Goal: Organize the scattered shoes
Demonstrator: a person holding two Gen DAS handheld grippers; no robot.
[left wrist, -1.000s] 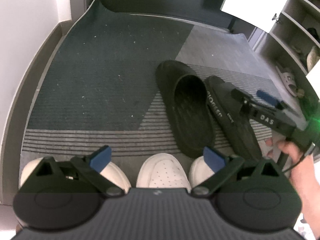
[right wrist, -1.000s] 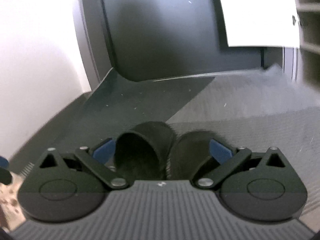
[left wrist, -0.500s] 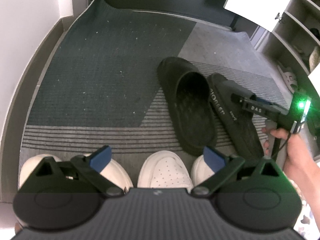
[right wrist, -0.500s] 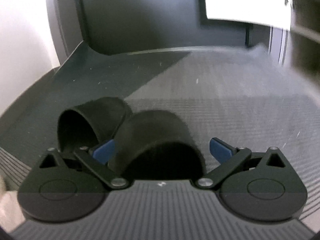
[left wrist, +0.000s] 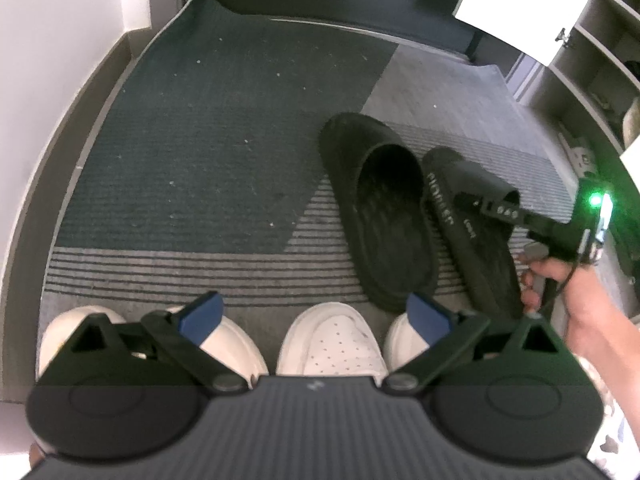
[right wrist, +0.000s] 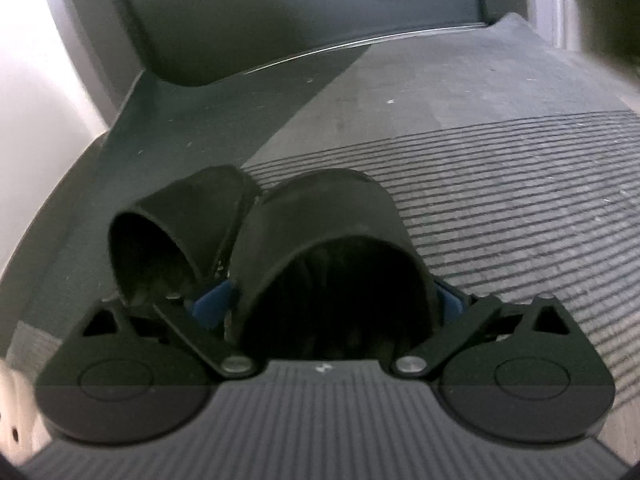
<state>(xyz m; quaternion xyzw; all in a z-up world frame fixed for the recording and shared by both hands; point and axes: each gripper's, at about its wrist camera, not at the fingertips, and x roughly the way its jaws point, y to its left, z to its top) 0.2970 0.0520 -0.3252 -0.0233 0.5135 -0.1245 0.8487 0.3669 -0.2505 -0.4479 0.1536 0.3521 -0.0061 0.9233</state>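
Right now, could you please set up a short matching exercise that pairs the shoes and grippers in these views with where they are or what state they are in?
Things:
1. right gripper
2. left gripper
3. white sneakers
4. left black slipper

Places or states:
A. lying free on the striped mat
B. open, above white toes
C. fingers straddling the right black slipper
D. at the mat's near edge

Pairs: 1-C, 2-B, 3-D, 4-A

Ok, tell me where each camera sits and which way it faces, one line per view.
Left wrist: on the left gripper, high, looking down at mat, white sneakers, black slippers; the right hand shows.
Right wrist: on the right gripper, low, facing the door, its fingers either side of one slipper's strap.
Shared: both slippers, mat.
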